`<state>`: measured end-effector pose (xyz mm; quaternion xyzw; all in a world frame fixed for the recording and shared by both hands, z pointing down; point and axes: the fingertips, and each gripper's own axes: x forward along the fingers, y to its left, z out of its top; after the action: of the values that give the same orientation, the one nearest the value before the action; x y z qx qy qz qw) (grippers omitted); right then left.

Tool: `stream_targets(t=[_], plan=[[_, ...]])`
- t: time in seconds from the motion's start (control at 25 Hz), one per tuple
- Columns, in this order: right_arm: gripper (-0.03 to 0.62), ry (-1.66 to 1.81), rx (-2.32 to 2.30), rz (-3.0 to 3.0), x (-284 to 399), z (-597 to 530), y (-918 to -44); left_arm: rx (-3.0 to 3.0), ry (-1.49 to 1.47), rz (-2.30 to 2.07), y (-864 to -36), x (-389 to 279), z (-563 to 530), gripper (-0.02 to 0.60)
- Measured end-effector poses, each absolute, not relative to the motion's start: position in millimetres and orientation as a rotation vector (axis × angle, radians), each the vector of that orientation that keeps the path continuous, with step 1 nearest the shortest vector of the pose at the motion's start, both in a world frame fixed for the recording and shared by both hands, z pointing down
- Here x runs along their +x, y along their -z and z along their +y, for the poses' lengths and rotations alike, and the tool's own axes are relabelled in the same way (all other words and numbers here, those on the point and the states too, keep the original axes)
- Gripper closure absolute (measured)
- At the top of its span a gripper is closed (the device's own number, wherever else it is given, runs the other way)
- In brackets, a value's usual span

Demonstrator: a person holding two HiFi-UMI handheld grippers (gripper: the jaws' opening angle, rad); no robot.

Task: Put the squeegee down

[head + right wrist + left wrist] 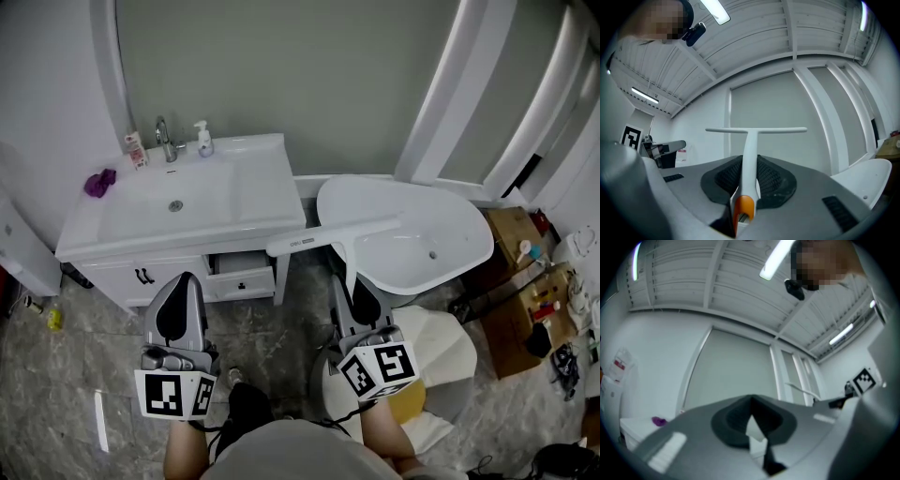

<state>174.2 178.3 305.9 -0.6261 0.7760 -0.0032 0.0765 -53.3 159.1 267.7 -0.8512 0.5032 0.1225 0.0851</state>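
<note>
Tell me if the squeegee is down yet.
Not down: the squeegee has its handle clamped in the right gripper fingers, blade in the air.

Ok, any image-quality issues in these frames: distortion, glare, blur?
Head view: sharp, evenly lit, mild bending at the edges. Left gripper view: strong fisheye, dark corners, ceiling light strip blown out, slightly soft. Right gripper view: same fisheye, squeegee in focus.

A: Anything in the left gripper (751, 403)?
B: Nothing; its jaw tips meet.
A: And around it?
B: A purple cloth (658, 420) low at left, the white squeegee (802, 390) at right, near a marker cube (863, 379).
</note>
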Motion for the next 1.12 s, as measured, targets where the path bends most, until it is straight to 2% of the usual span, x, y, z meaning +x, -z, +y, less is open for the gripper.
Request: stream_targets(t=[0.64, 1.12], plan=[[0.519, 0.034, -1.981, 2.238, 131.8, 41.3, -303.7, -2.598, -0.376, 1.438, -264.6, -104.0, 8.3, 0.574], [0.519, 0.058, -2.035, 2.176, 105.8, -9.2, -312.0, -2.625, -0.369, 1.408, -272.7, -141.2, -50.5, 0.574]])
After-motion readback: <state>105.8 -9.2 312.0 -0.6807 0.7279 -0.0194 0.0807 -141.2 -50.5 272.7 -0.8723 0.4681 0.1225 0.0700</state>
